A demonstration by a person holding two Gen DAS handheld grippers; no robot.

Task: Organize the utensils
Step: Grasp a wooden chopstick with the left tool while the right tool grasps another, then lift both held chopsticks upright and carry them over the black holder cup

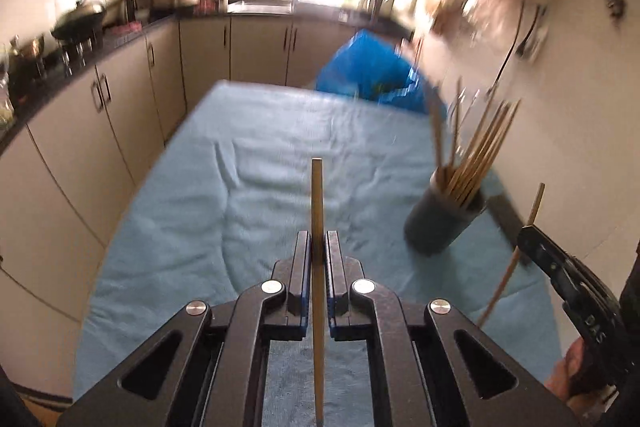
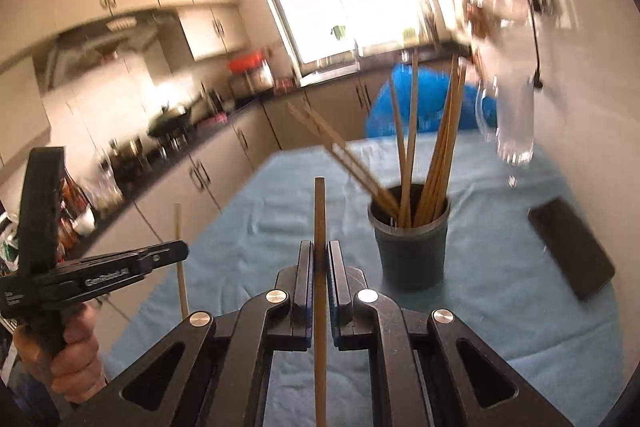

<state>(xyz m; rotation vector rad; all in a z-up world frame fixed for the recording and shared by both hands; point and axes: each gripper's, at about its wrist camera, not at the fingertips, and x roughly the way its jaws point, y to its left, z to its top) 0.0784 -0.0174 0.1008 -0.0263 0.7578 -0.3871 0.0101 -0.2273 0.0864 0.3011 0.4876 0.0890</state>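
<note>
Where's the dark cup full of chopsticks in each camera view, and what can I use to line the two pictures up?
Left wrist view: the dark cup sits right of centre on the blue cloth, past the left hand-held gripper, near the wall.
Right wrist view: the dark cup sits just right of centre, right of the right hand-held gripper.
Shared landmark: the blue bag beyond the table's far end.

Both grippers hang above the table [image 1: 200, 187], tilted downward. The left gripper [image 1: 319, 247] is clamped on a chopstick [image 1: 317, 195]; the right gripper [image 2: 319, 259] pinches another chopstick [image 2: 319, 211].
</note>
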